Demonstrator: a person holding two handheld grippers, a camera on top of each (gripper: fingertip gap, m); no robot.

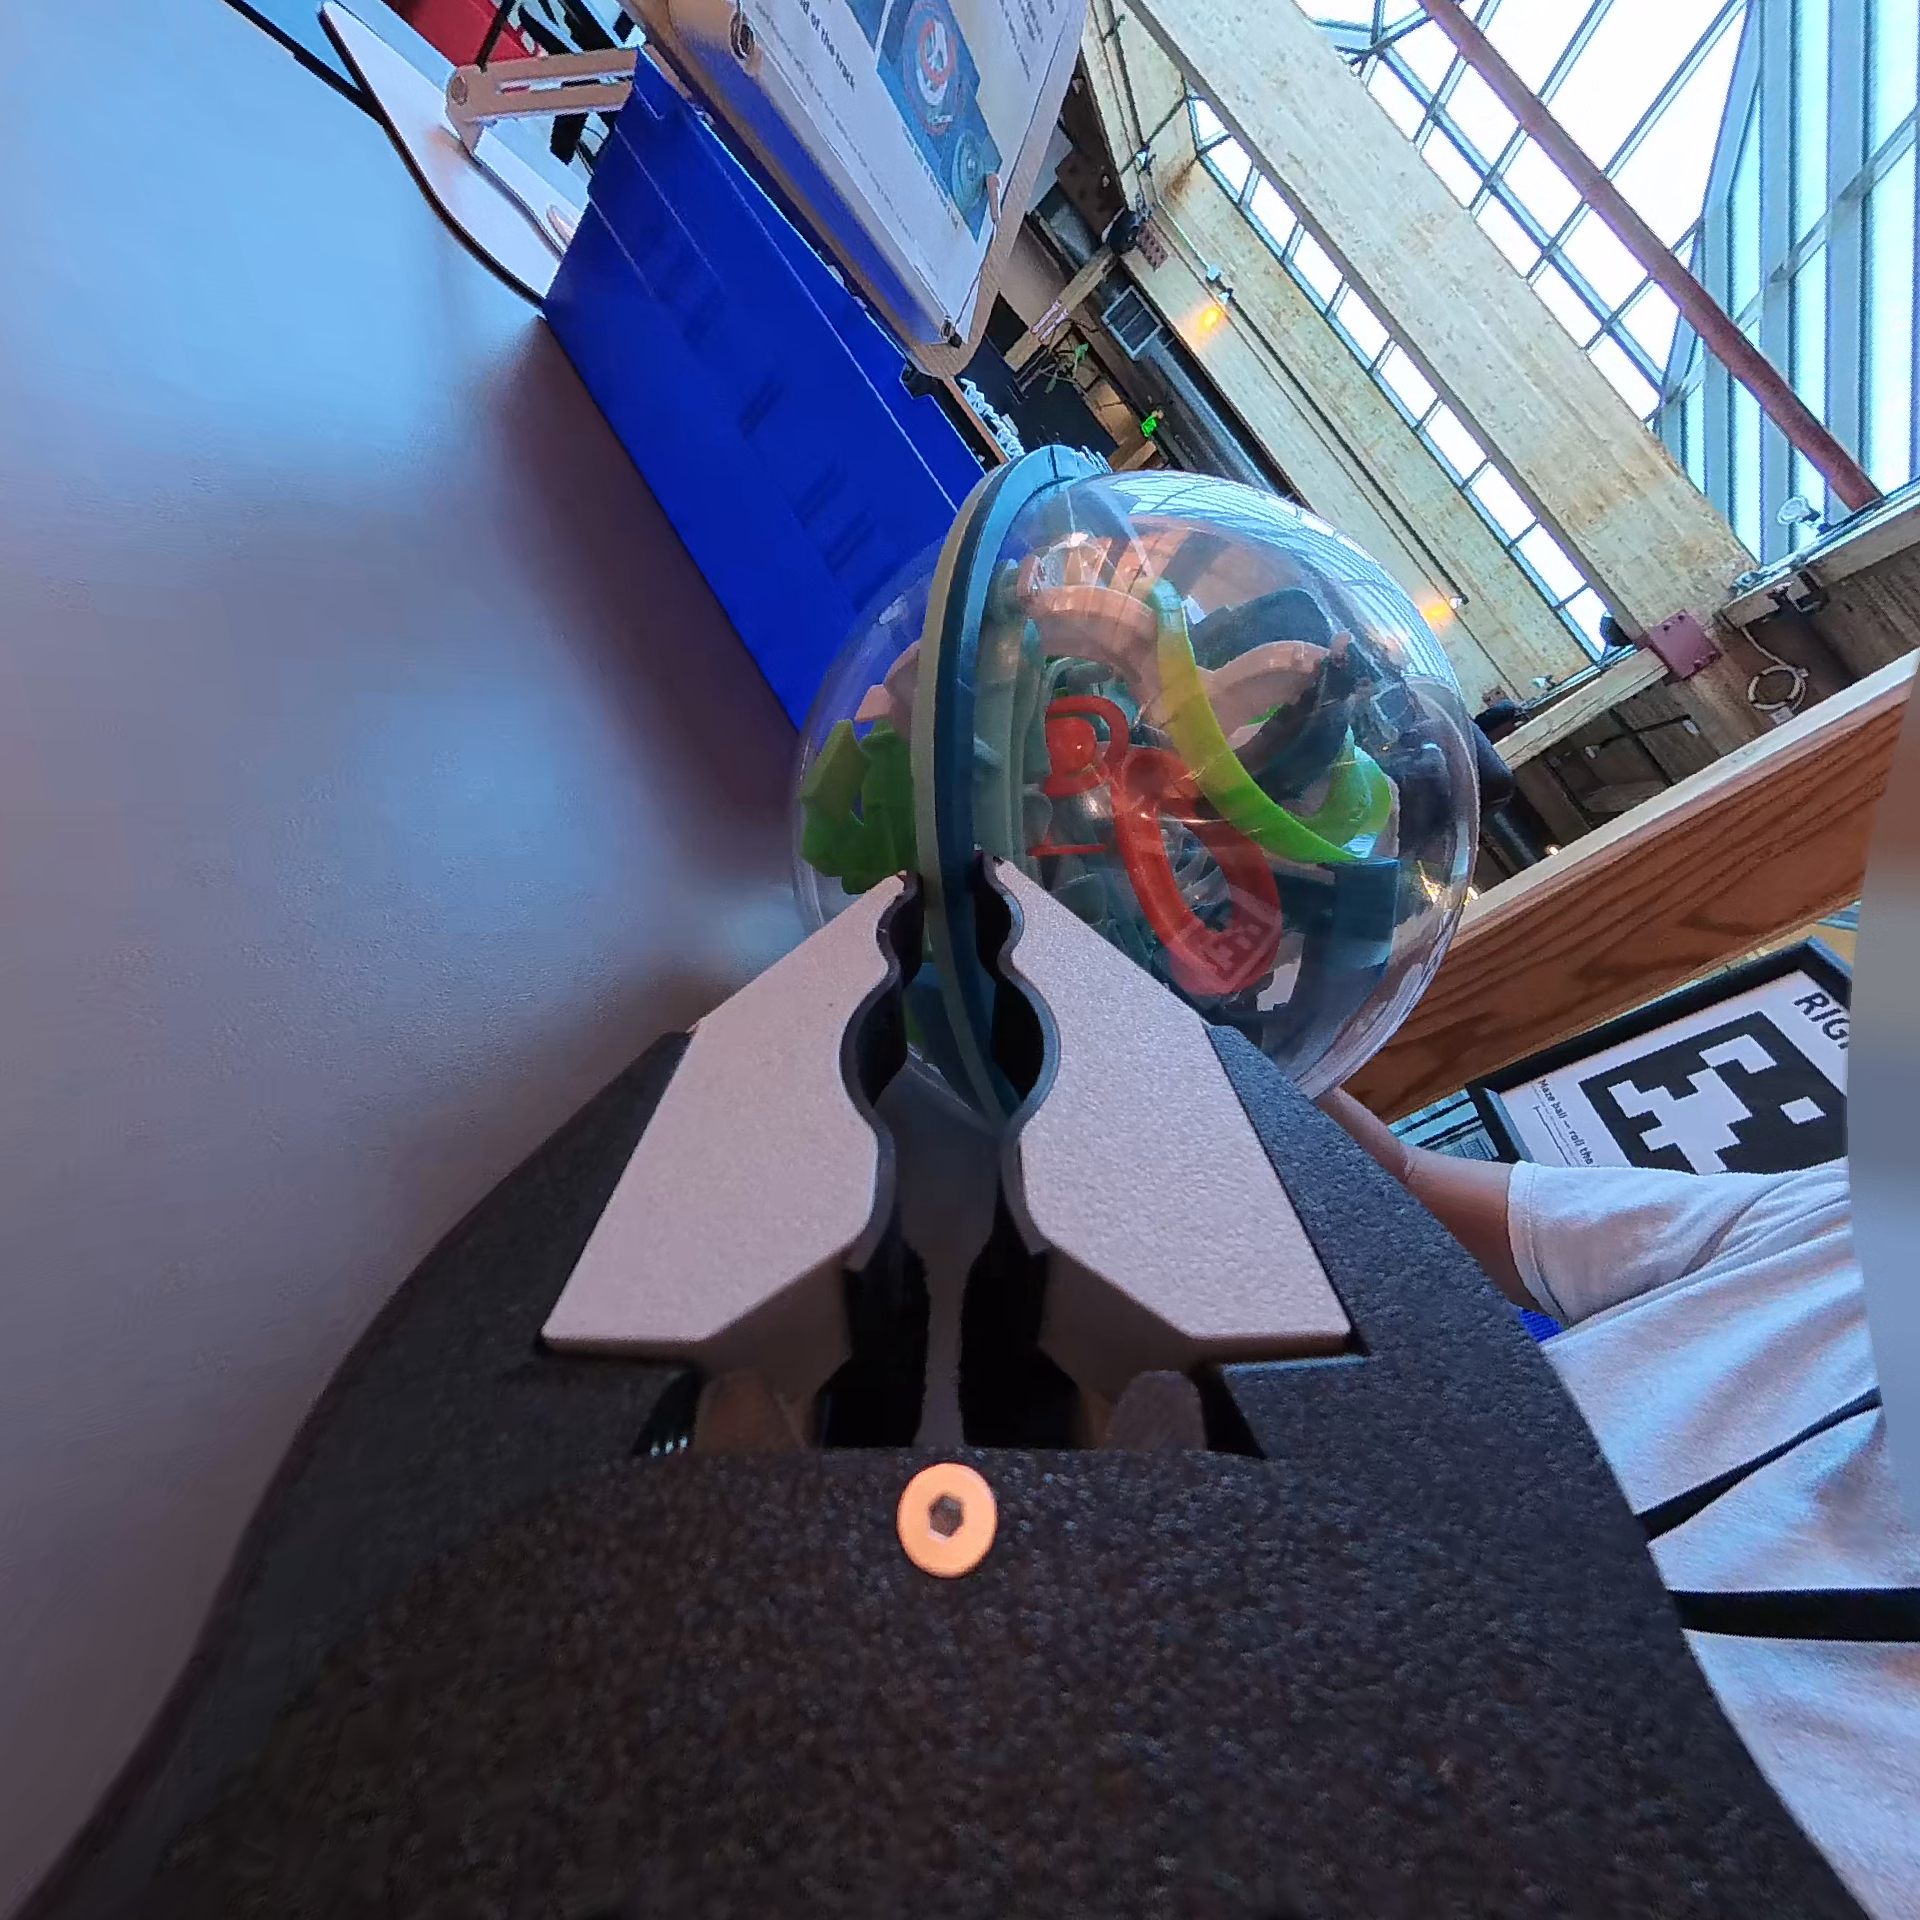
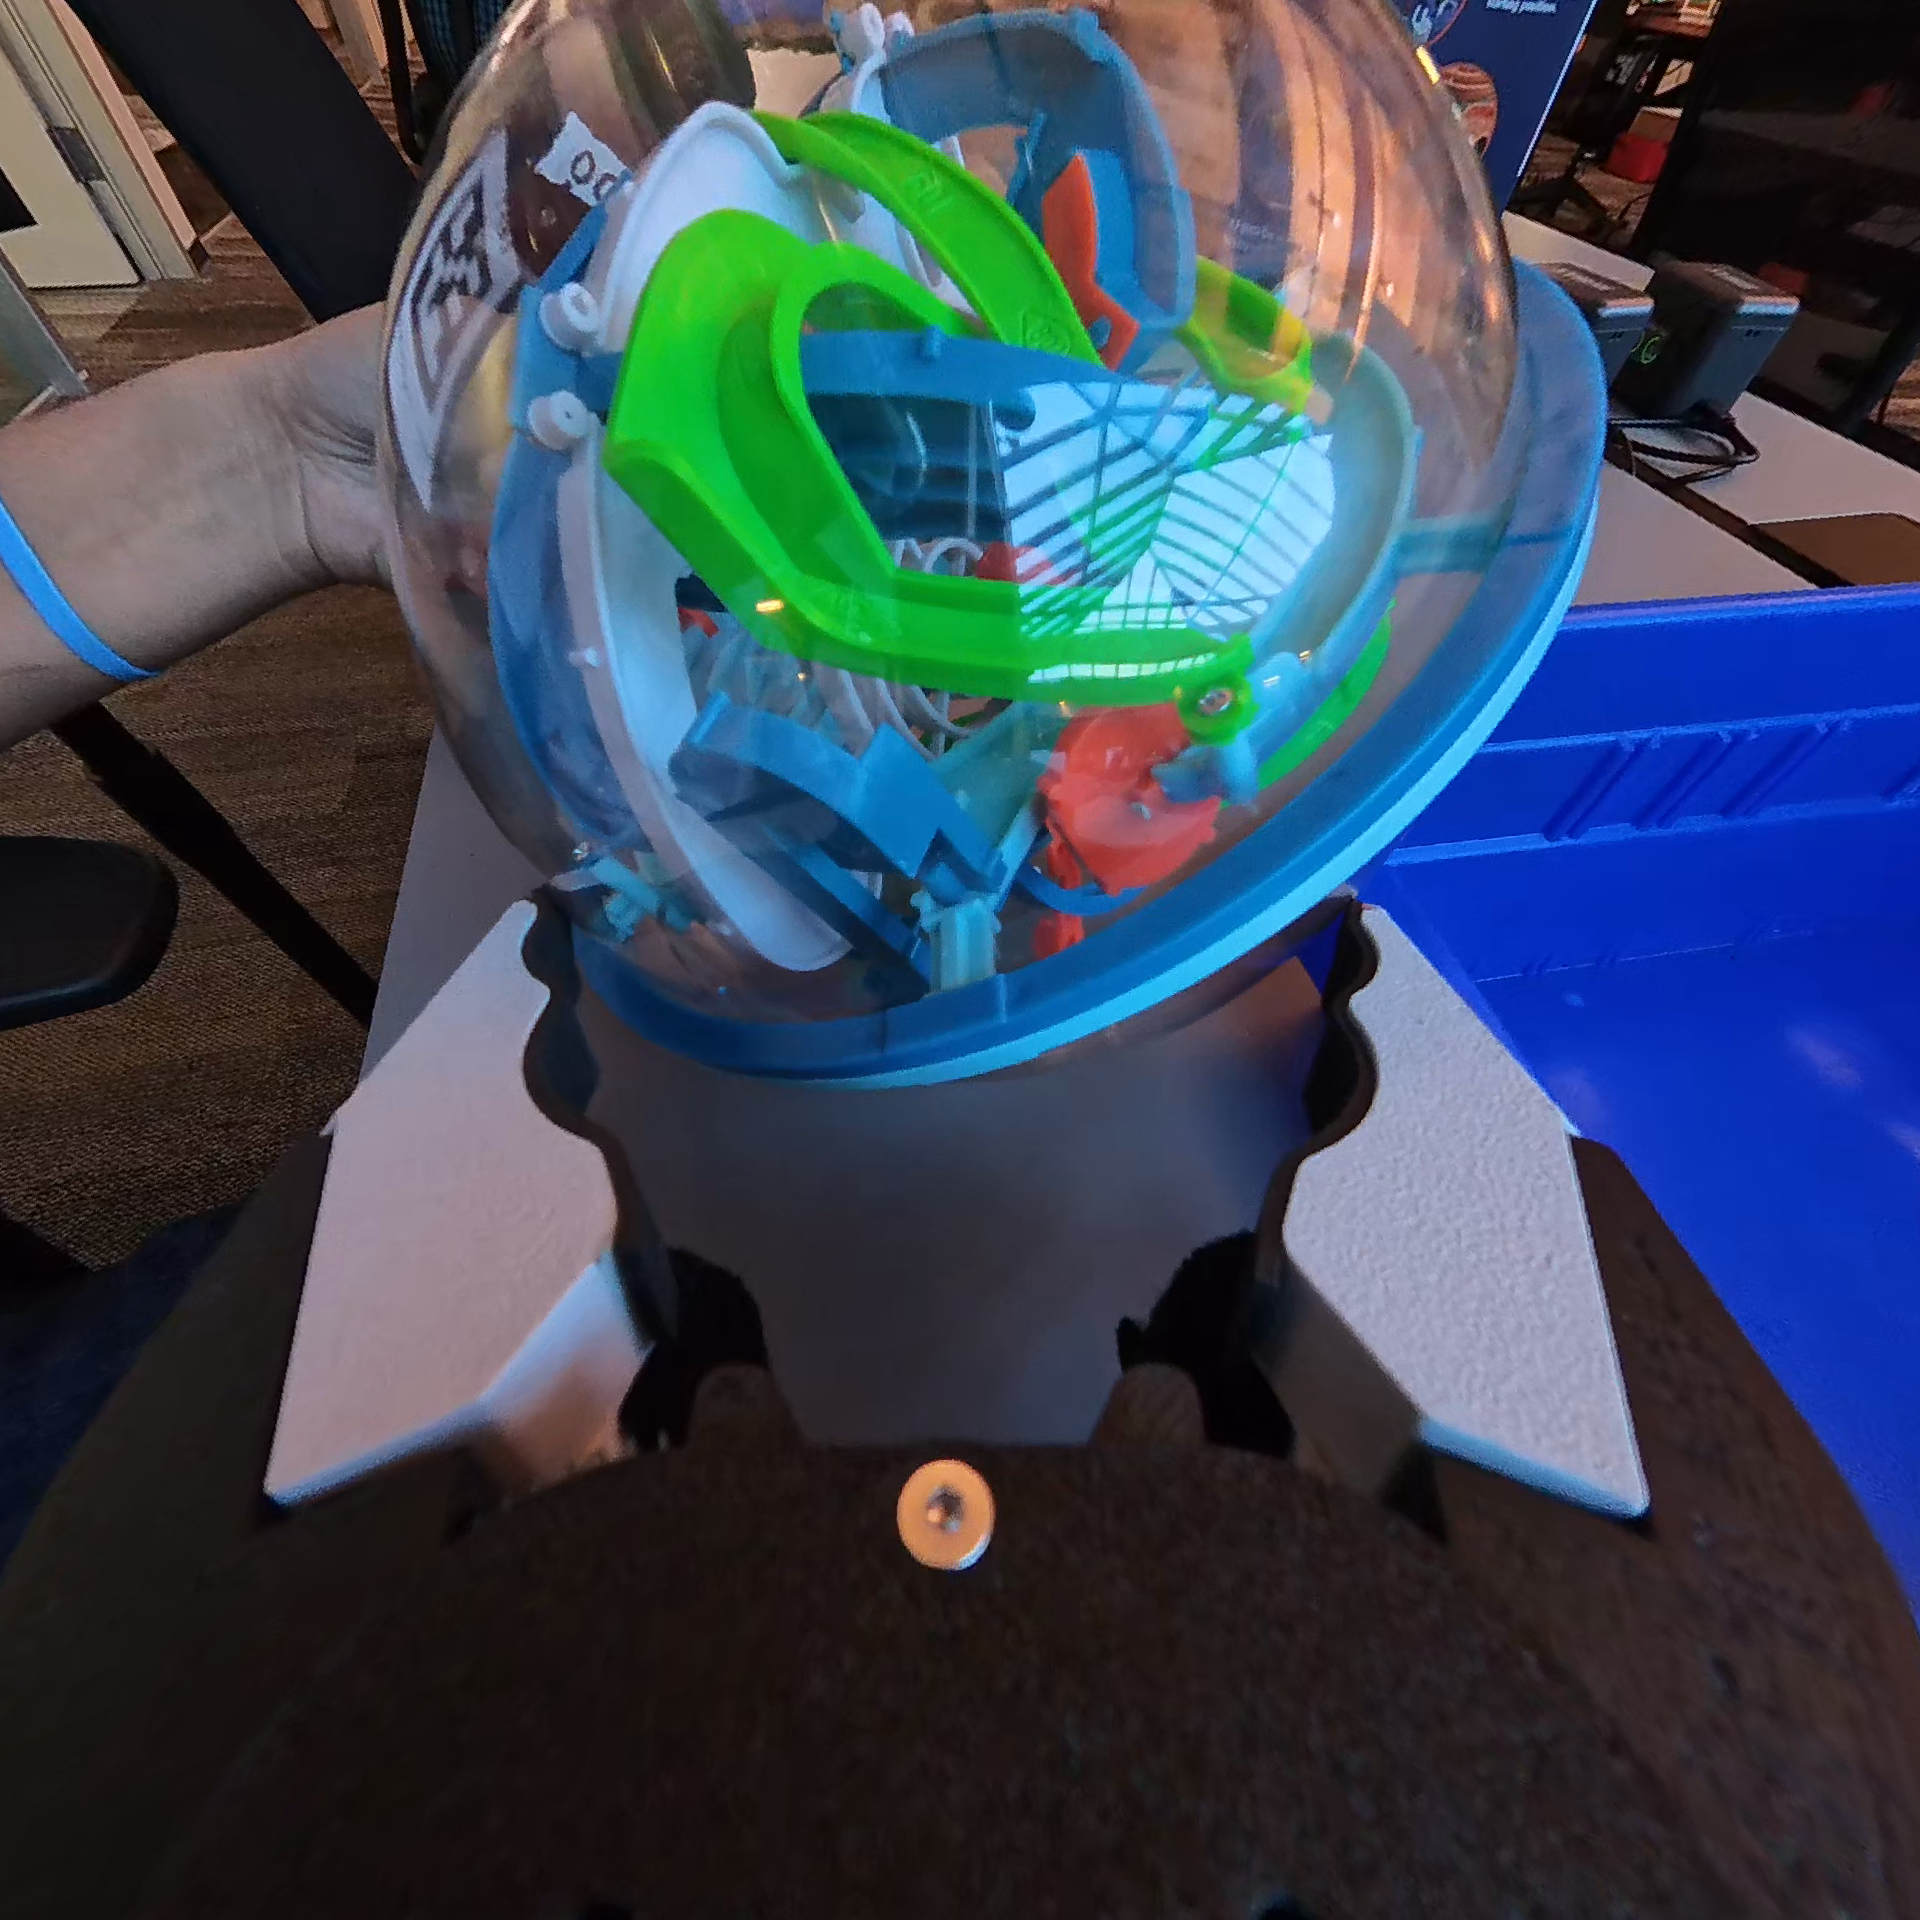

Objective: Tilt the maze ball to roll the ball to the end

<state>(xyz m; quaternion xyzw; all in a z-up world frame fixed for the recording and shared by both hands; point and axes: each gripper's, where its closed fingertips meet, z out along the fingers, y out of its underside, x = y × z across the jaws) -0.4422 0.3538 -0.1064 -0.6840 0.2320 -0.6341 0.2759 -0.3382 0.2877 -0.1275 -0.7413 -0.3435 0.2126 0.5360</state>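
The maze ball is a clear sphere with green, orange, white and blue tracks inside and a blue rim around its middle. It is held up off the table. My left gripper is shut on the blue rim, one finger on each side of it. In the right wrist view the maze ball fills the upper frame and is tilted. My right gripper has its fingers spread wide against both sides of the sphere's lower part. I cannot pick out the small ball inside with certainty.
A blue bin stands on the grey table, just right of the right gripper; it also shows in the left wrist view. A person's arm is behind the ball. A black-and-white tag board and a white sleeve are at the right.
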